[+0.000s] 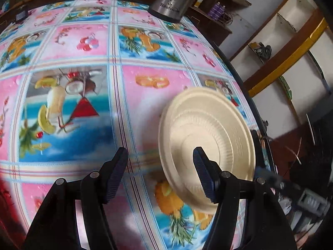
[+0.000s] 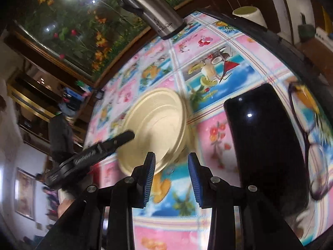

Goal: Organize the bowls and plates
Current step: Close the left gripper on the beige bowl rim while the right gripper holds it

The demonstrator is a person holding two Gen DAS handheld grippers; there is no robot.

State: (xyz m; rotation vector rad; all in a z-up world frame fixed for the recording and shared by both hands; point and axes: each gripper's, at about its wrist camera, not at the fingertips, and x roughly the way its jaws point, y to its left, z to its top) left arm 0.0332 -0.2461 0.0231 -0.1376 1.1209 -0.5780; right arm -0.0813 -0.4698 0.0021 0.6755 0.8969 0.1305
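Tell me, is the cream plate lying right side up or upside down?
Upside down: the cream plate shows its raised base ring on the tablecloth.

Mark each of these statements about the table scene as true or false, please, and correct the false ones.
1. The cream plate lies on the patterned tablecloth. True.
2. The left gripper is shut on the plate. False: its fingers stand wide apart and hold nothing; one finger only shows in front of the plate.
3. A steel flask stands at the far side of the table. True.
4. The right gripper holds a black bowl. False: it is open and empty; the black object sits to its right on the table.
5. A pair of glasses lies beside the black object. True.
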